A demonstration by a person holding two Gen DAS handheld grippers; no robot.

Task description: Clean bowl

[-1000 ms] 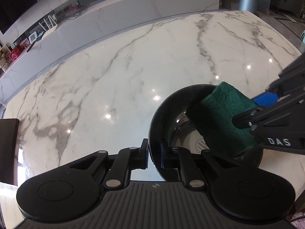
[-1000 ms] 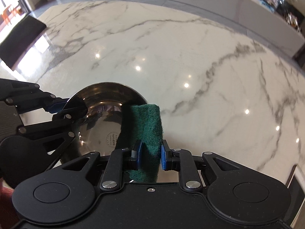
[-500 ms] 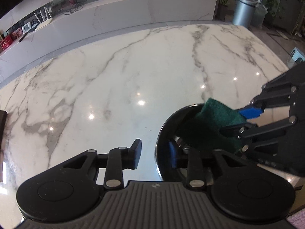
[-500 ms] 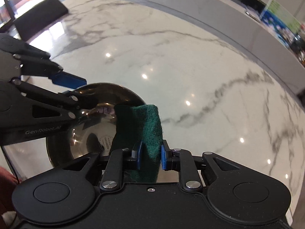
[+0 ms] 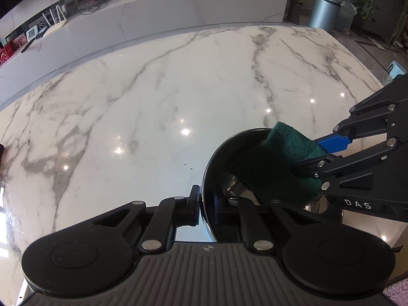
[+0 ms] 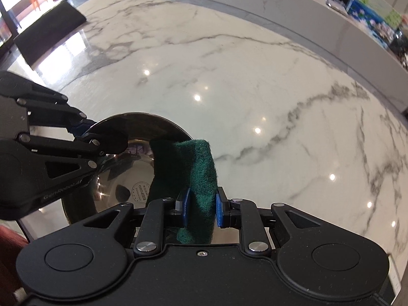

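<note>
Clamping the near rim of the bowl (image 5: 216, 163), the left gripper (image 5: 206, 205) has its jaws nearly closed, one finger outside the wall and one inside. The bowl is thin, polished metal, judged light, rigid and slippery; the rim is the only practical hold. It sits tilted at the near edge of the marble table (image 5: 165, 97). The right gripper (image 6: 200, 210) pinches a soft green scouring pad (image 6: 196, 168), which folds over inside the bowl. Both grippers point steeply downward toward the bowl.
</note>
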